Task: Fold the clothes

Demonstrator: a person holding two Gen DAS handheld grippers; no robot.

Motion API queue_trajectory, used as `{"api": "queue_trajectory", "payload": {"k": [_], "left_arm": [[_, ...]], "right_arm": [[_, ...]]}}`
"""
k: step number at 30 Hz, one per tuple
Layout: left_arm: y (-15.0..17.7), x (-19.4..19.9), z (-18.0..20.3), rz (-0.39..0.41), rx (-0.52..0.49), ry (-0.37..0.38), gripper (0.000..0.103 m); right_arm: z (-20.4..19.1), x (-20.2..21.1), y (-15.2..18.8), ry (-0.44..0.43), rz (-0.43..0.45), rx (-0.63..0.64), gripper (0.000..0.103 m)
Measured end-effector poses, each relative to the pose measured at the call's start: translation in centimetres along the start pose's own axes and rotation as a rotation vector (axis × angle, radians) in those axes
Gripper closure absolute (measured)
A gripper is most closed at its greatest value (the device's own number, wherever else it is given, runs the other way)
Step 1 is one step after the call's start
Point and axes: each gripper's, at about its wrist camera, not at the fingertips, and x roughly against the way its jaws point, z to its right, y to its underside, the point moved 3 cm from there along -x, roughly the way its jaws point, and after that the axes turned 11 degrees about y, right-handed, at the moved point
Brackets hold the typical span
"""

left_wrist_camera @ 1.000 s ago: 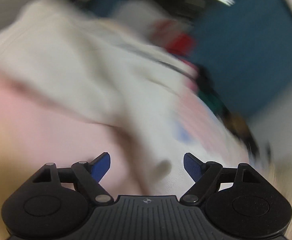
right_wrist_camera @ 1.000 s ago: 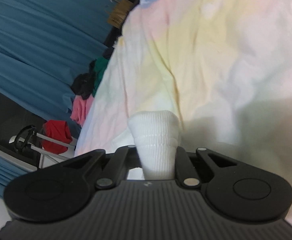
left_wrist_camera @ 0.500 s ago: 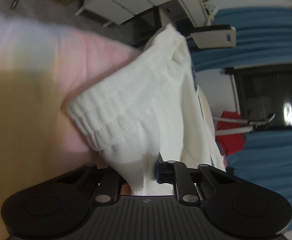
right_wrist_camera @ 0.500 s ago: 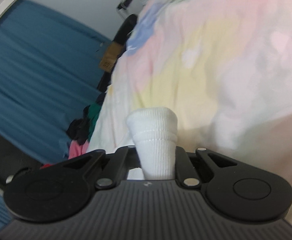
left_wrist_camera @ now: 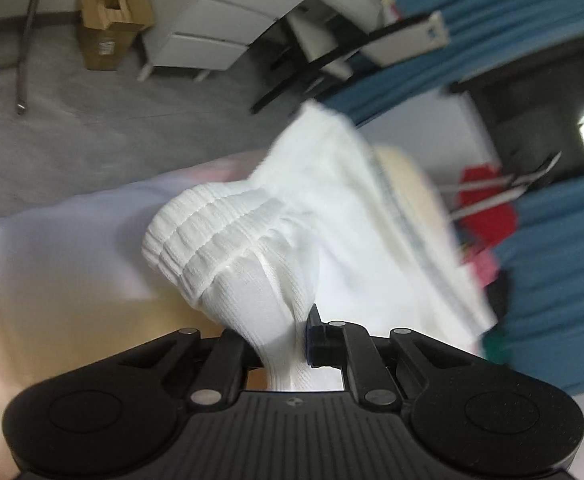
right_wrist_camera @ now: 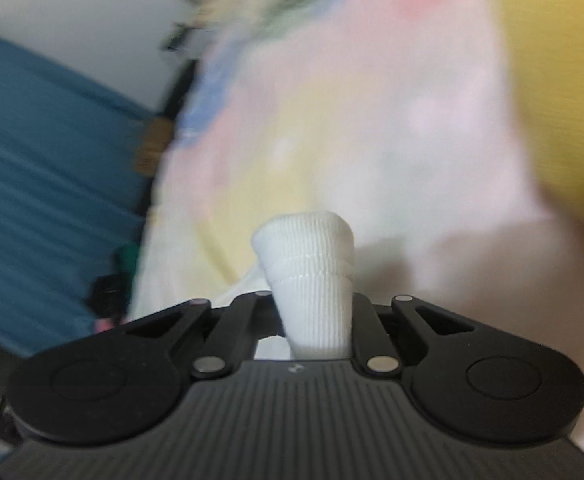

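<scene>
Left wrist view is showing the left hand-held gripper (left_wrist_camera: 288, 344) clenching a white ribbed knit garment (left_wrist_camera: 228, 248); its two black fingers are pinching the fabric just below a thick ribbed cuff, and the rest of the cloth is trailing away up and to the right, blurred. Beneath it a pastel pink, yellow and white bedsheet (left_wrist_camera: 52, 272) is spreading out. Farther off, one brown cardboard box (left_wrist_camera: 110, 30) is standing open on the grey floor beside one white drawer cabinet (left_wrist_camera: 220, 16), and blue curtains (left_wrist_camera: 552, 280) are hanging at the right with one red cloth (left_wrist_camera: 488, 204) in front of them.

Right wrist view is showing the right hand-held gripper (right_wrist_camera: 312, 320) gripping a second ribbed end of the white garment (right_wrist_camera: 308, 264), which is sticking up between its two fingers. The same pastel sheet (right_wrist_camera: 352, 120) is filling the blurred background, with blue curtains (right_wrist_camera: 44, 160) at the left.
</scene>
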Motion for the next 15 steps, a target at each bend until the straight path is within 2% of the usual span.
{"api": "queue_trajectory", "payload": {"k": [2,4,5,6,7,8,9,10,11,13,15], "left_arm": [[0.0,-0.2,-1.1,-0.033,-0.052,-0.058,0.09],[0.5,-0.1,-0.5,-0.041,-0.113,-0.083,0.085],[0.8,0.0,-0.1,-0.044,-0.143,-0.093,0.08],[1.1,0.1,0.5,-0.056,-0.188,-0.104,0.067],[1.3,0.3,1.1,-0.07,-0.236,-0.115,0.06],[1.7,0.5,1.8,-0.08,-0.28,-0.126,0.047],[2.2,0.7,2.4,-0.089,-0.324,-0.137,0.044],[2.7,1.2,3.0,-0.083,-0.366,-0.153,0.039],[3.3,1.8,3.7,-0.075,-0.408,-0.17,0.034],[4.2,2.5,5.1,-0.038,-0.505,-0.205,0.027],[5.4,3.6,6.6,0.008,-0.569,-0.221,0.023]], "right_arm": [[0.9,-0.6,0.0,0.042,-0.036,0.004,0.092],[0.7,-0.9,0.0,0.047,-0.05,0.048,0.089],[0.3,-0.8,-0.1,0.048,-0.048,0.074,0.085],[-0.1,-0.6,-0.2,0.053,-0.037,0.095,0.083],[-0.4,-0.4,-0.2,0.057,-0.026,0.116,0.07],[-0.8,-0.1,-0.3,0.064,-0.005,0.137,0.053],[-1.3,0.5,-0.4,0.076,0.038,0.161,0.043],[-1.8,1.1,-0.6,0.085,0.083,0.187,0.026],[-2.4,1.6,-0.7,0.085,0.132,0.22,0.021],[-3.7,2.6,-1.1,0.076,0.221,0.288,0.02],[-5.5,2.7,-0.4,0.022,0.251,0.395,0.02]]}}
